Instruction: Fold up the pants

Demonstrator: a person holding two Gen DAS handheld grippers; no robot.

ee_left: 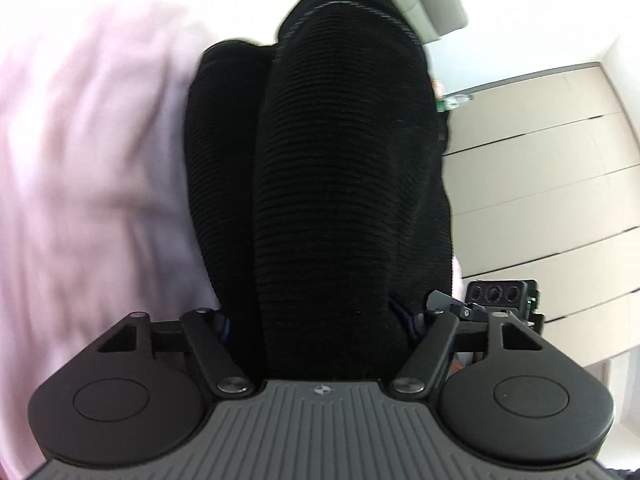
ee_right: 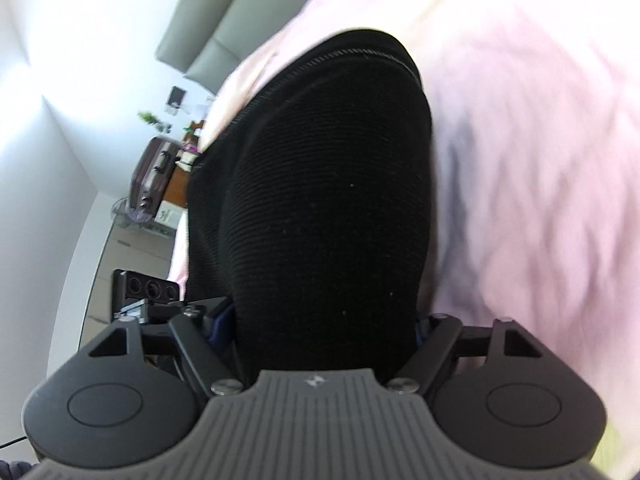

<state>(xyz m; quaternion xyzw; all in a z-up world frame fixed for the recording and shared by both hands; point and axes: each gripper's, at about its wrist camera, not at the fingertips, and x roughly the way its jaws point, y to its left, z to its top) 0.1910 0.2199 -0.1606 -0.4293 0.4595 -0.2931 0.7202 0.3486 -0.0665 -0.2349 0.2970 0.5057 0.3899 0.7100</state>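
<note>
Black ribbed pants (ee_left: 340,184) are seen bunched between the jaws of the left gripper (ee_left: 320,320), filling the centre of the frame and running lengthwise up and away toward the top. In the right wrist view the same fabric lies likewise inside the right gripper (ee_right: 324,320). The garment rests on a pale pink bed cover (ee_left: 92,160), which is blurred. Each pair of jaws appears closed against the cloth, though the pads themselves are covered by fabric, so contact cannot be confirmed. Both grippers sit at the near end, side by side. The far hem is only dimly made out.
</note>
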